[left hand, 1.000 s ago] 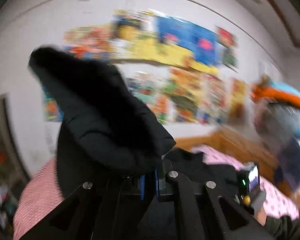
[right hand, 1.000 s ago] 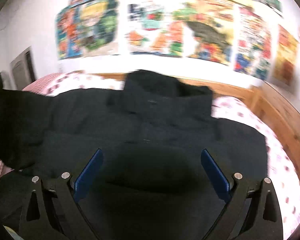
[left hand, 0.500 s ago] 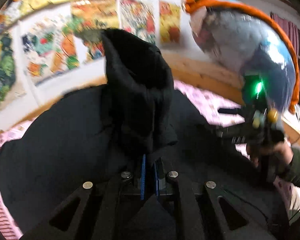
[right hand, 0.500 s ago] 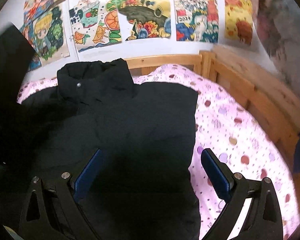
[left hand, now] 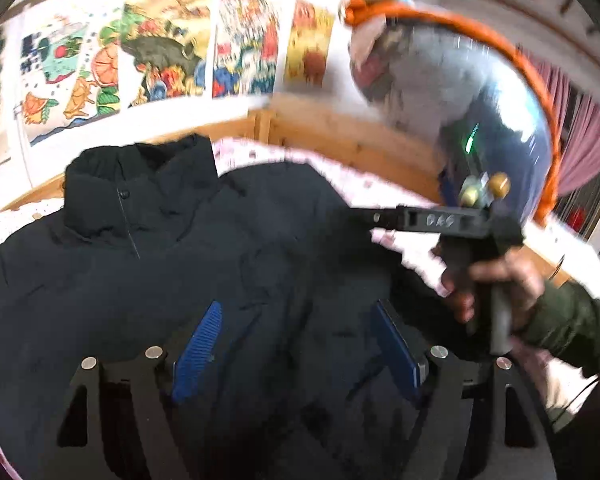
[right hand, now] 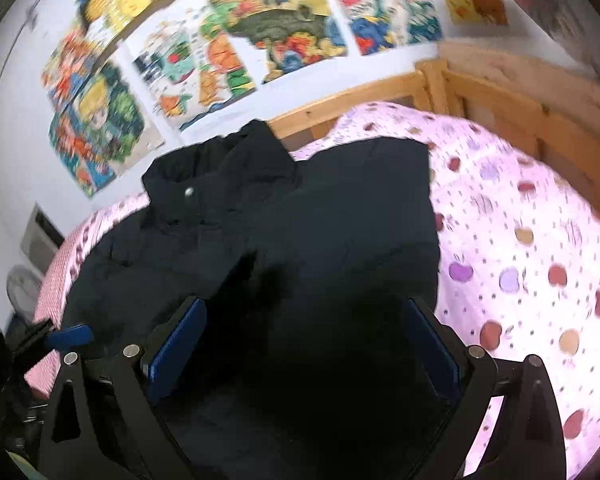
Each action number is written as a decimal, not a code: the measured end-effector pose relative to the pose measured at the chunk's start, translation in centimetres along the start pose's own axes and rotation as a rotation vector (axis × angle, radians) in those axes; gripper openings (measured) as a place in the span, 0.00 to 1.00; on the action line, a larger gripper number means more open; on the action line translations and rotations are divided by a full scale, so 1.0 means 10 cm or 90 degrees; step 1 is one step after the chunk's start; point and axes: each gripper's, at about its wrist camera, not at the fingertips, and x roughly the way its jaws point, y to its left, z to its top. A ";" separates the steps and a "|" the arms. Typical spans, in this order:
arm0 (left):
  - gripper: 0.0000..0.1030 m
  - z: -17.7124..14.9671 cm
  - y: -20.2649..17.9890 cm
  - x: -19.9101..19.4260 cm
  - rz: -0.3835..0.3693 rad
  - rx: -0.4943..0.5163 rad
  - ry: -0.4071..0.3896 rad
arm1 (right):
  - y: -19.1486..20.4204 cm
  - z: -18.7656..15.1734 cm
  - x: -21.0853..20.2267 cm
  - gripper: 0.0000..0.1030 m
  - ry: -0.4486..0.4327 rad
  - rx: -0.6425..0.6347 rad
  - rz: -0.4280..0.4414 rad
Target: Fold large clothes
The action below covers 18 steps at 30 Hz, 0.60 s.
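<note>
A large black padded jacket point(left hand: 172, 272) lies spread on the bed, collar point(left hand: 140, 184) toward the headboard and a sleeve folded across its front. My left gripper point(left hand: 296, 340) hovers just above the jacket's middle. Its jaws are opening, and the blue pads point(left hand: 198, 344) stand apart without pressing on cloth. My right gripper point(right hand: 304, 340) is open over the jacket's point(right hand: 340, 208) right half, with only fabric below it. In the left wrist view a hand point(left hand: 496, 280) holds that right gripper point(left hand: 370, 216) at the jacket's right edge.
A pink apple-print sheet point(right hand: 520, 240) covers the bed inside a wooden frame point(right hand: 500, 108). Colourful posters point(right hand: 228, 48) fill the wall behind. A big grey-blue object with an orange rim point(left hand: 460, 92) stands past the right bed rail. A fan point(right hand: 20, 284) sits at far left.
The left gripper, earlier shut on the raised sleeve, has come down over the jacket and opened. The sleeve now lies on the jacket. The right gripper has shifted sideways and rolled.
</note>
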 end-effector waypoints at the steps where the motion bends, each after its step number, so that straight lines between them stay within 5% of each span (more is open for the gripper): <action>1: 0.78 0.00 0.07 -0.10 0.008 -0.024 -0.023 | -0.04 -0.01 -0.02 0.93 -0.008 0.020 0.014; 6: 0.85 -0.04 0.45 -0.40 0.096 -0.133 -0.085 | -0.05 -0.11 0.02 0.93 0.020 0.028 0.041; 10: 1.00 -0.26 0.92 -0.65 0.149 -0.277 -0.122 | 0.11 -0.25 0.18 0.93 0.069 -0.032 0.005; 13: 1.00 -0.49 1.21 -0.81 0.179 -0.363 -0.144 | 0.26 -0.31 0.21 0.91 0.059 -0.067 -0.021; 18: 1.00 -0.80 1.45 -1.05 0.271 -0.403 -0.179 | 0.42 -0.30 0.22 0.78 0.067 -0.100 -0.016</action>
